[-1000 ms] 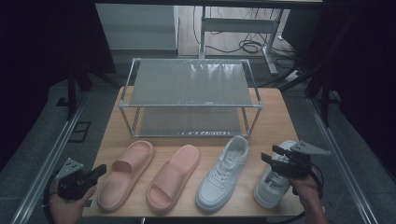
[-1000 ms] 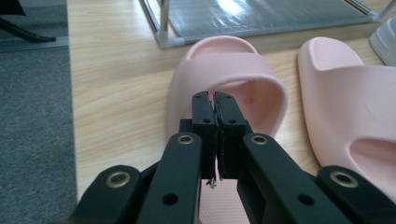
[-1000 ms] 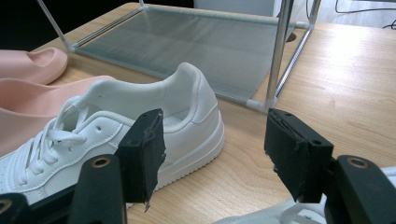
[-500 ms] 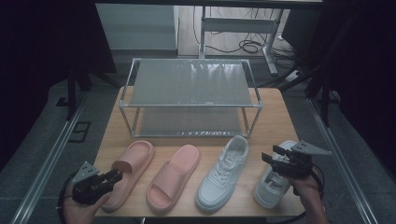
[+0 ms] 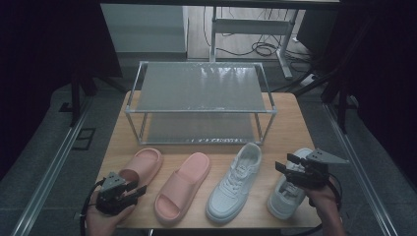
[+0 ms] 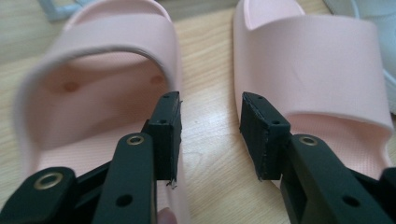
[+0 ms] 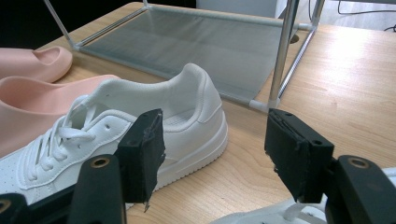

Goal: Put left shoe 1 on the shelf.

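Two pink slides lie at the table's front left, one beside the other. My left gripper hovers low at the heel end of the left slide. Its jaws have just been opening and stand open over the bare wood between that slide and the right slide, with nothing gripped. Two white sneakers sit to the right. My right gripper hangs open above the outer sneaker, and its jaws frame the heel of the inner sneaker without touching it.
A two-tier metal shoe rack with mesh shelves stands at the back of the wooden table, and its near leg rises just past the sneakers. Dark floor, rails and cables surround the table.
My left gripper has moved right from the table's front left corner to the heel of the left pink slide, and its jaws went from shut to open. The right gripper has kept still.
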